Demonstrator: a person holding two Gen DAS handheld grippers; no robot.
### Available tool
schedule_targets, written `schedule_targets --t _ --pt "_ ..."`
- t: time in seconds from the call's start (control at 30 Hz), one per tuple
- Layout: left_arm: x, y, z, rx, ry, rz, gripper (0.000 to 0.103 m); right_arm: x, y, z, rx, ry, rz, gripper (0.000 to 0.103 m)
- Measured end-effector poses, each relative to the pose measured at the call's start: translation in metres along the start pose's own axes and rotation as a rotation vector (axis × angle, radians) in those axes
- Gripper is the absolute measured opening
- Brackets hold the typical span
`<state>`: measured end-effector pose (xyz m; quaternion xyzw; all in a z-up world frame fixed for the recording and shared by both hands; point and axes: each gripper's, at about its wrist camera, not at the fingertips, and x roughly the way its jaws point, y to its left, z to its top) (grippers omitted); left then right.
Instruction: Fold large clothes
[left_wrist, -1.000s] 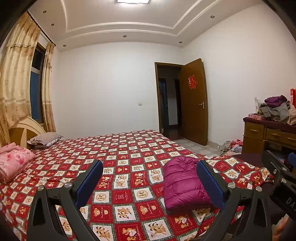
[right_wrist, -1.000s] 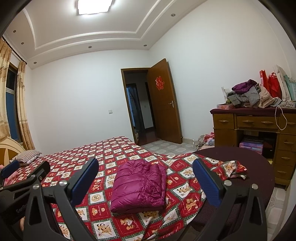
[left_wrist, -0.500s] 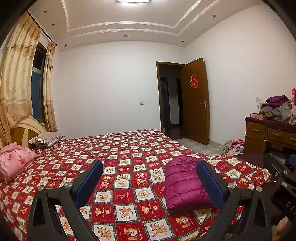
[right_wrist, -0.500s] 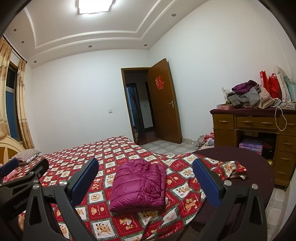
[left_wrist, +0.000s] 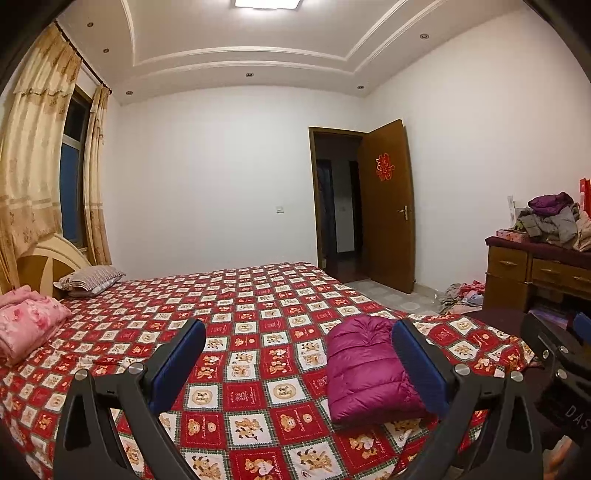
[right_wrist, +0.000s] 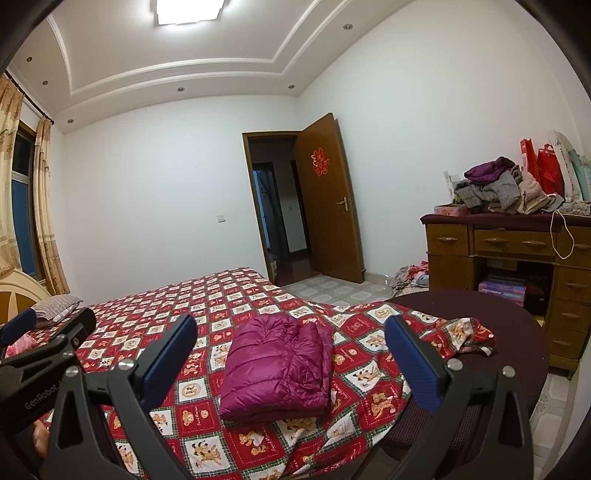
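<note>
A magenta puffer jacket (left_wrist: 365, 373) (right_wrist: 280, 365) lies folded into a compact rectangle on the red patterned bedspread (left_wrist: 240, 306) (right_wrist: 207, 291), near the foot corner of the bed. My left gripper (left_wrist: 299, 354) is open and held above the bed, with the jacket behind its right finger. My right gripper (right_wrist: 291, 350) is open too, raised above the jacket, which shows between its blue pads without touching them. Neither gripper holds anything. The other gripper's body shows at the right edge of the left wrist view and the left edge of the right wrist view.
A pile of unfolded clothes (right_wrist: 498, 188) sits on a wooden dresser (right_wrist: 517, 251) at the right, with red bags beside it. More clothes lie on the floor (right_wrist: 410, 277) near the open door (right_wrist: 328, 199). A pink folded quilt (left_wrist: 26, 321) and a pillow (left_wrist: 88, 278) lie at the headboard.
Both grippers have drifted slightly up and back from the bed; the jacket lies still and both stay open.
</note>
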<state>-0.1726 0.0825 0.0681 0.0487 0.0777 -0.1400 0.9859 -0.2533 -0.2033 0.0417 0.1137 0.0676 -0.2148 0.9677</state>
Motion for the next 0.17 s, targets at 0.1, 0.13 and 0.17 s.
schedule_targets --t 0.1,0.13,0.17 --pt "0.0012 0.0019 0.0003 -0.004 0.004 0.013 0.101 0.0002 0.0001 0.0000 0.001 -0.001 0.000 0.103" --pt "0.0019 0.0024 0.0004 -0.005 0.009 0.014 0.101 0.0003 0.0005 -0.0001 0.000 -0.001 0.000 0.103" --pt "0.0027 0.0032 0.0005 -0.009 0.015 0.013 0.101 0.0004 0.0003 -0.0001 0.000 0.000 0.000 0.103"
